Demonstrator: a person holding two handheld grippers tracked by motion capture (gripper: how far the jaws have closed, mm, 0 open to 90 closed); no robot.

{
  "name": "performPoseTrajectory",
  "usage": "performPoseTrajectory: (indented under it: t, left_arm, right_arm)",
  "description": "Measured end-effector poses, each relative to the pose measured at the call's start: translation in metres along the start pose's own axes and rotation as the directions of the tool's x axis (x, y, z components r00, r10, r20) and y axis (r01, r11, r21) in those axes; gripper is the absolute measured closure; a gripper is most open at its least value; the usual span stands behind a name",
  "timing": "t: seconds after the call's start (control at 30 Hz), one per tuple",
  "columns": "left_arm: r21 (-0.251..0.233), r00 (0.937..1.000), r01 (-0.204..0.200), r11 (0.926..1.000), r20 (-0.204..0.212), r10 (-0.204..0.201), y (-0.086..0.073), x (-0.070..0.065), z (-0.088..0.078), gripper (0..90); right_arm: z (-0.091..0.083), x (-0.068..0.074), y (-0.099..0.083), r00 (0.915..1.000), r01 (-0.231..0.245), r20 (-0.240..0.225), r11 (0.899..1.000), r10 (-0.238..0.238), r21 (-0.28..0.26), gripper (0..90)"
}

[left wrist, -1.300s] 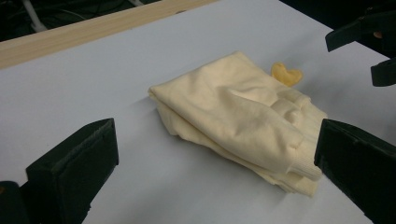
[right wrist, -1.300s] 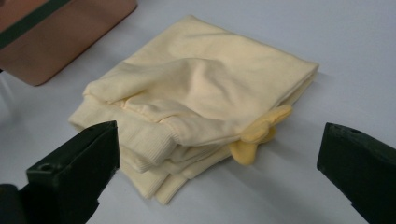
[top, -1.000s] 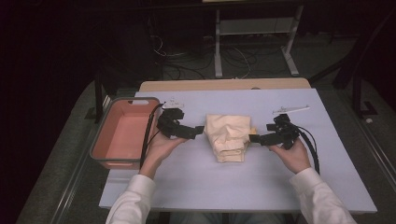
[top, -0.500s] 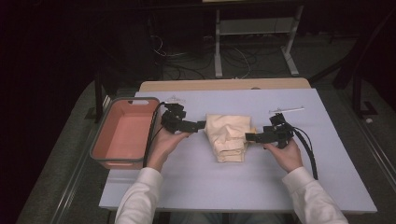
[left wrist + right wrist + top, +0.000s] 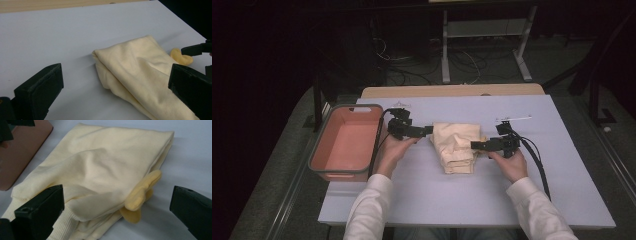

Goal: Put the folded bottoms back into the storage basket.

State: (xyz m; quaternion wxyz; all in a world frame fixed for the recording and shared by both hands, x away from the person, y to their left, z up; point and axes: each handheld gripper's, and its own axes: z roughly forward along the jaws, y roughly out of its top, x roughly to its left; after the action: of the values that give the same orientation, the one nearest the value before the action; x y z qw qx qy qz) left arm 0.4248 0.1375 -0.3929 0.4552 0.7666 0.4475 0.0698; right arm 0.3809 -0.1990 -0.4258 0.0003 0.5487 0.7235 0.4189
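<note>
At the left of the table (image 5: 562, 165) stands a pink basin (image 5: 344, 142). Beside it, the left gripper (image 5: 428, 130) has its fingers wide apart, just at the left edge of the folded cream garment (image 5: 456, 145). The garment lies in the middle of the table. At its right edge, the right gripper (image 5: 474, 145) also has wide fingers.

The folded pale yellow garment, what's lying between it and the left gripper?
Nothing: in the left gripper view, bare white tabletop separates the open left gripper from the folded pale yellow garment. The high view agrees.
</note>
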Motion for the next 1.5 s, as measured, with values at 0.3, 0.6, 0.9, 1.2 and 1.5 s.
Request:
performPoseTrajectory:
  t: [0.3, 0.6, 0.9, 1.2, 1.5]
  left_arm:
    - [0.001, 0.9993, 0.036, 0.9993, -0.001, -0.036, -0.003, 0.006, 0.016, 0.0]
    - [0.032, 0.9963, 0.083, 0.996, 0.018, -0.084, -0.011, 0.015, 0.036, 4.3]
    - [0.066, 0.9927, 0.115, 0.9912, 0.031, -0.117, -0.018, 0.016, 0.05, 10.6]
    - [0.082, 0.9901, 0.134, 0.9876, 0.029, -0.137, -0.024, 0.013, 0.06, 19.8]
    - [0.081, 0.9846, 0.164, 0.9831, 0.047, -0.168, -0.027, 0.012, 0.064, 33.4]
  right_arm:
    - [0.005, 0.002, -0.002, 0.9998, -0.019, 0.009, 1.0, 0.019, 0.006, 8.0]
    - [0.01, 0.004, -0.005, 0.9978, -0.064, 0.017, 0.997, 0.064, 0.033, 15.0]
    - [0.014, 0.006, -0.009, 0.9927, -0.121, 0.011, 0.991, 0.12, 0.062, 23.3]
    - [0.015, 0.009, -0.015, 0.9858, -0.168, 0.009, 0.983, 0.167, 0.076, 30.4]
    - [0.02, 0.01, -0.016, 0.9808, -0.193, -0.006, 0.977, 0.195, 0.095, 35.7]
